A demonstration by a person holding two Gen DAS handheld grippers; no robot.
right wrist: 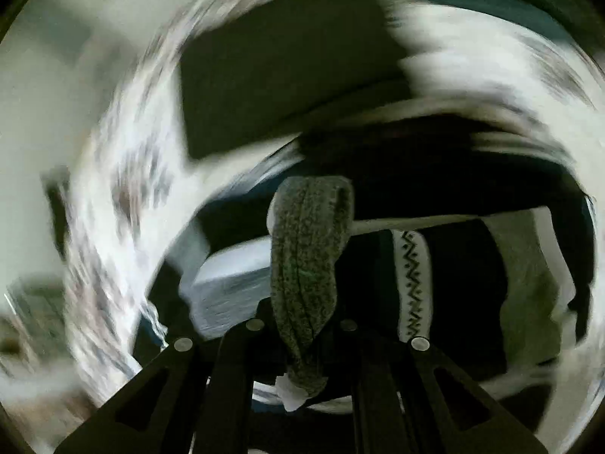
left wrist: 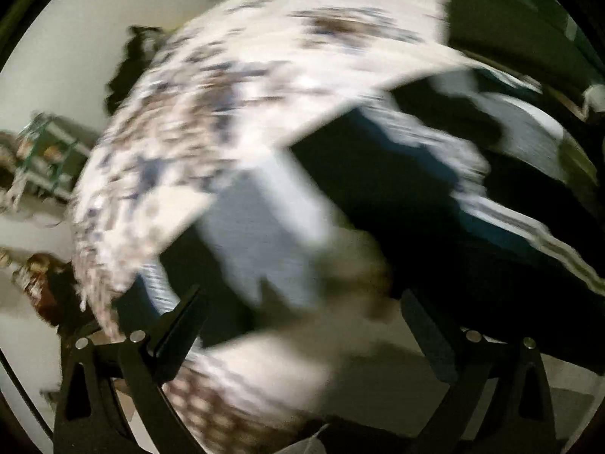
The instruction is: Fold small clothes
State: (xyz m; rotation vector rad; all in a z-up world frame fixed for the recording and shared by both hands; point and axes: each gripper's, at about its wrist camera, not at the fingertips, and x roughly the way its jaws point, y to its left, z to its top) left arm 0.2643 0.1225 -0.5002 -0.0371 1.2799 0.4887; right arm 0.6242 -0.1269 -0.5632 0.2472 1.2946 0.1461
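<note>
In the left wrist view, everything is smearing with motion blur. A patterned white cloth (left wrist: 242,106) is arching from the lower left to the upper right of the frame, probably the bed cover or work surface. Below it, dark garments with white stripes (left wrist: 503,227) are lying across the right half, likely the pile waiting to be folded. The left gripper (left wrist: 302,325) is showing at the bottom edge with its two black fingers (left wrist: 177,325) standing well apart and nothing pressed between them, so it is released, seemingly free to reach for cloth. Something pale and blurred is crossing the gap between them; what it is cannot be told.

In the right wrist view, the speckled grey-green garment (right wrist: 308,257) is hanging in the lower centre, running from between the black fingers (right wrist: 234,370) up toward mid-frame. The right gripper (right wrist: 302,352) is clenched on its near end, which looks like a lift to let the piece hang straight before laying it down. A white scrap is peeking out beneath the grip. To the right, a white band with a zigzag pattern (right wrist: 414,283) is lying among dark clothes.
</note>
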